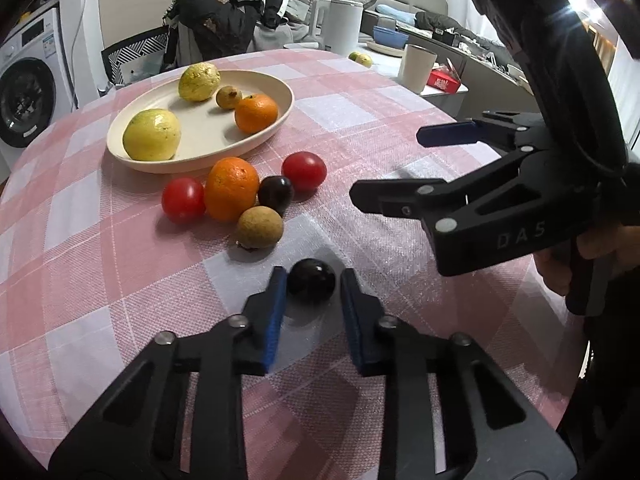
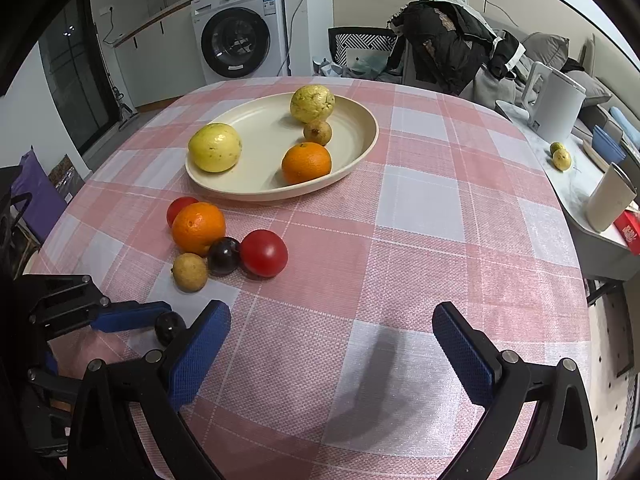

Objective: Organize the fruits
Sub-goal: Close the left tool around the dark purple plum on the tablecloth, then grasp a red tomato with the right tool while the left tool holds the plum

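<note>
A dark plum (image 1: 311, 286) lies on the checked tablecloth between the fingers of my left gripper (image 1: 314, 286). The left finger touches it; a small gap shows at the right finger. It also shows in the right wrist view (image 2: 170, 327). My right gripper (image 2: 332, 326) is wide open and empty above the cloth; it shows in the left wrist view (image 1: 390, 164). A cream plate (image 1: 264, 136) holds two yellow fruits, a small brown fruit and an orange (image 1: 256, 113). Beside the plate lie an orange (image 1: 232, 189), two tomatoes (image 1: 304, 171), a second plum (image 1: 275, 194) and a brown fruit (image 1: 259, 227).
The round table ends close behind the plate. A chair with dark clothes (image 1: 212, 20) stands at the far side. A side counter on the right carries a white kettle (image 1: 342, 26), a cup (image 1: 416, 68) and a red box. A washing machine (image 2: 240, 28) stands behind.
</note>
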A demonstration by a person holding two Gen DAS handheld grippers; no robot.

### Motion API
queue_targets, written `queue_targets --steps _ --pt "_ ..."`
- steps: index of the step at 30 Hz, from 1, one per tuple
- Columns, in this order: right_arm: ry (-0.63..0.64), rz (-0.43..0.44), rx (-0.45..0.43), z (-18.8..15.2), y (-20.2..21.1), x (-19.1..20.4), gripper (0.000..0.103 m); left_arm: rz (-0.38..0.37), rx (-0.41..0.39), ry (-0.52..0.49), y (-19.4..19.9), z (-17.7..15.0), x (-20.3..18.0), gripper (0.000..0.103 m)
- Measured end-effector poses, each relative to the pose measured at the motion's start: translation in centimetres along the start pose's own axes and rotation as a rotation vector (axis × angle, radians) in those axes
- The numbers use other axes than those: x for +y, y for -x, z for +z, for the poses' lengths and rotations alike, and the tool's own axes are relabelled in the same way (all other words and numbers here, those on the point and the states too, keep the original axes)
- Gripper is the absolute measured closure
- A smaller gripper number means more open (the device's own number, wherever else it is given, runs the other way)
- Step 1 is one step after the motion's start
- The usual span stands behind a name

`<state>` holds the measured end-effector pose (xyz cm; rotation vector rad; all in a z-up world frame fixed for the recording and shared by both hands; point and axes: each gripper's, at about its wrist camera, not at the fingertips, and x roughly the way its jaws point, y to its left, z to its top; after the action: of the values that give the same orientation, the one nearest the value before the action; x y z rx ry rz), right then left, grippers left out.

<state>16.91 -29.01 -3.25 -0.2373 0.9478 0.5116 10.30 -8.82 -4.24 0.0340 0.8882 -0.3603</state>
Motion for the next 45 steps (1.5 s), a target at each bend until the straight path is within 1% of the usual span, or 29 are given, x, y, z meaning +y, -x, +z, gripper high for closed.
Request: queue_targets --steps 3,12,17,21,23,24,25,26,28,32,35,38,42,45 --pt "-0.001 0.002 -0.003 0.0 0.0 0.0 0.000 -0.025 -0.008 0.023 0.3 0.1 0.4 0.081" --pt "-0.015 0.006 -0.009 0.1 0.0 -0.2 0.000 -0.002 -0.048 0.046 1.5 0.2 1.3 0.081" --pt "-0.024 0.030 -0.019 0.1 -0.1 -0.3 0.000 0.016 -0.079 0.066 2.5 0.3 2.1 0.081" --pt "-0.010 0.040 0.004 0.0 -0.6 0.1 0.001 0.033 -0.098 0.087 3.2 0.5 3.1 0.081" --pt "-0.001 0.063 0.012 -0.2 -0.9 0.4 0.002 0.043 -0.107 0.097 3.6 0.5 3.5 0.081" --pt "0.003 0.079 0.014 -0.2 -1.0 0.6 0.003 0.046 -0.110 0.102 3.7 0.5 3.7 0.081" --pt "0.009 0.091 0.015 -0.2 -1.1 0.8 0.007 0.050 -0.115 0.108 3.9 0.5 4.0 0.081" --pt "0.021 0.099 0.015 -0.1 -1.3 1.1 0.014 0.055 -0.119 0.114 4.1 0.6 4.3 0.081" --pt "0.041 0.099 0.016 0.1 -1.5 1.4 0.020 0.059 -0.127 0.128 4.4 0.6 4.8 0.081" --pt "0.124 0.068 0.014 0.2 -1.9 2.4 0.026 0.071 -0.135 0.146 4.7 0.6 5.6 0.081" --pt "0.144 0.055 0.022 0.6 -2.5 2.6 0.031 0.077 -0.137 0.161 4.9 0.6 6.1 0.081" --pt "0.148 0.052 0.031 1.1 -3.0 2.4 0.034 0.082 -0.142 0.166 5.2 0.6 6.5 0.081" --pt "0.153 0.078 0.033 1.6 -3.3 2.2 0.040 0.085 -0.147 0.174 5.4 0.5 6.7 0.081" --pt "0.166 0.088 0.038 1.8 -3.5 2.2 0.047 0.087 -0.149 0.174 5.6 0.5 6.8 0.081"
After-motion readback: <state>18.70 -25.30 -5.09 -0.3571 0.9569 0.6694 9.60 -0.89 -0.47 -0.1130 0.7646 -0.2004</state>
